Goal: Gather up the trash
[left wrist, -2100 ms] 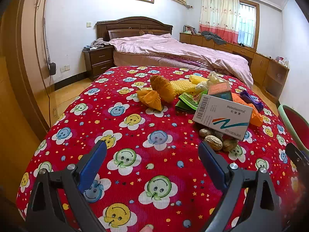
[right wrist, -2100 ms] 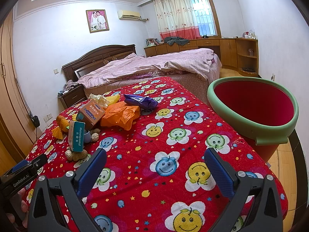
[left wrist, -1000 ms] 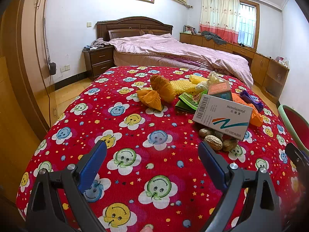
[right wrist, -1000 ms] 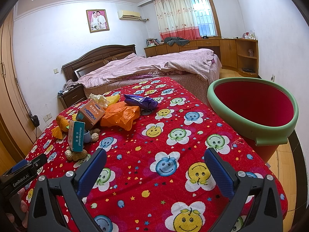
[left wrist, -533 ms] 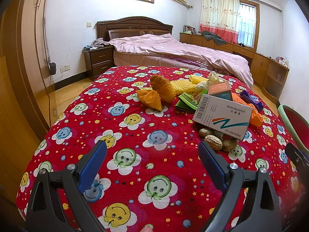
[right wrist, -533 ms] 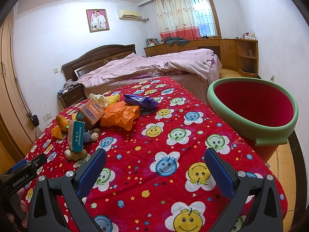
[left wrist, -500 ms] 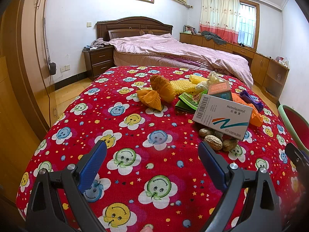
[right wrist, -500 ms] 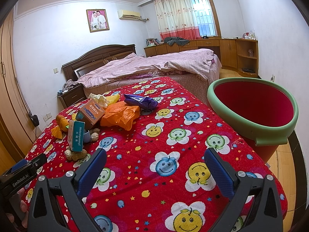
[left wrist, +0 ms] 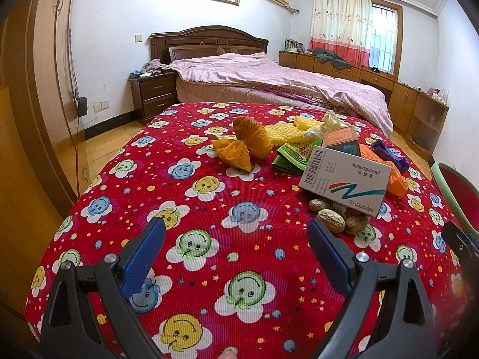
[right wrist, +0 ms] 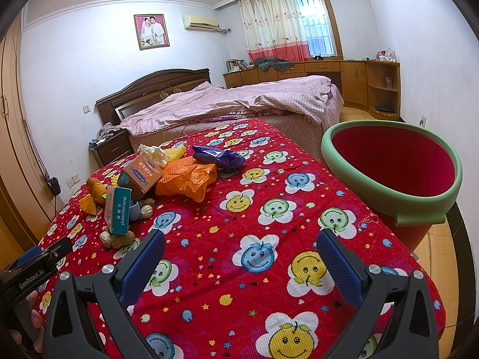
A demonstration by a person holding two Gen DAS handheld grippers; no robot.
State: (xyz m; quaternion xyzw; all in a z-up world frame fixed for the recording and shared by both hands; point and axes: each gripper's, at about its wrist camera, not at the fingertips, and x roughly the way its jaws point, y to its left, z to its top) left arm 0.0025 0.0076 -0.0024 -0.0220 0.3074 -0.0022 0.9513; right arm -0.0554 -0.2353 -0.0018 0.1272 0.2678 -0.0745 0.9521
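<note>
Fingers: left gripper (left wrist: 236,233) and right gripper (right wrist: 241,245) both spread — empty.
Trash: medicine box (left wrist: 344,181) leaning on peanuts (left wrist: 330,217).
Bin (right wrist: 389,197): beside the counter (right wrist: 269,239).

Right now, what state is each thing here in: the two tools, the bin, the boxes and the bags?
Left tool: open, holding nothing.
Right tool: open, holding nothing.
Bin: open-topped, nothing visible inside.
Medicine box: closed, propped tilted over the peanuts.
Orange box: closed, tilted.
Orange bag: crumpled.
Purple bag: crumpled.
</note>
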